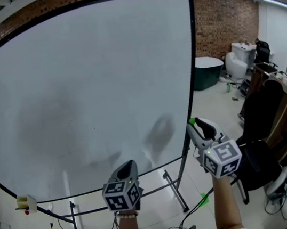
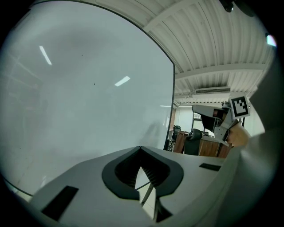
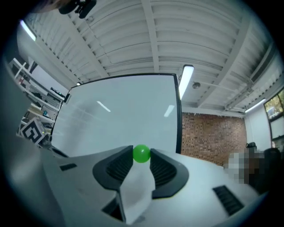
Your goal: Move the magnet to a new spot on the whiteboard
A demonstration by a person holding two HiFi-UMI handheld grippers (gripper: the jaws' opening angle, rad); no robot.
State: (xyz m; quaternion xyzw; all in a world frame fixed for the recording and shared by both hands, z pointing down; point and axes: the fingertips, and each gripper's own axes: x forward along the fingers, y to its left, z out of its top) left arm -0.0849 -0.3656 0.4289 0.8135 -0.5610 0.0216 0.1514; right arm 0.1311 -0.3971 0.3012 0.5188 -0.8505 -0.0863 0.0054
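A small green ball-shaped magnet [image 3: 141, 154] sits pinched between the tips of my right gripper [image 3: 141, 154], which is shut on it. In the head view that gripper [image 1: 191, 123] hangs just off the right edge of the whiteboard [image 1: 75, 95], with the magnet [image 1: 190, 122] a green speck at its tip, clear of the board. The whiteboard [image 3: 124, 111] fills the background behind the magnet. My left gripper [image 1: 130, 165] is low, in front of the board's bottom edge. Its jaws [image 2: 140, 149] meet at the tips with nothing between them, pointing at the bare board [image 2: 88, 88].
The board stands on a metal frame with legs [image 1: 174, 187] on a pale floor. A brick wall [image 1: 219, 13] runs behind it. Black chairs [image 1: 257, 115] and wooden desks crowd the right side. A cable and green tape [image 1: 204, 198] lie on the floor.
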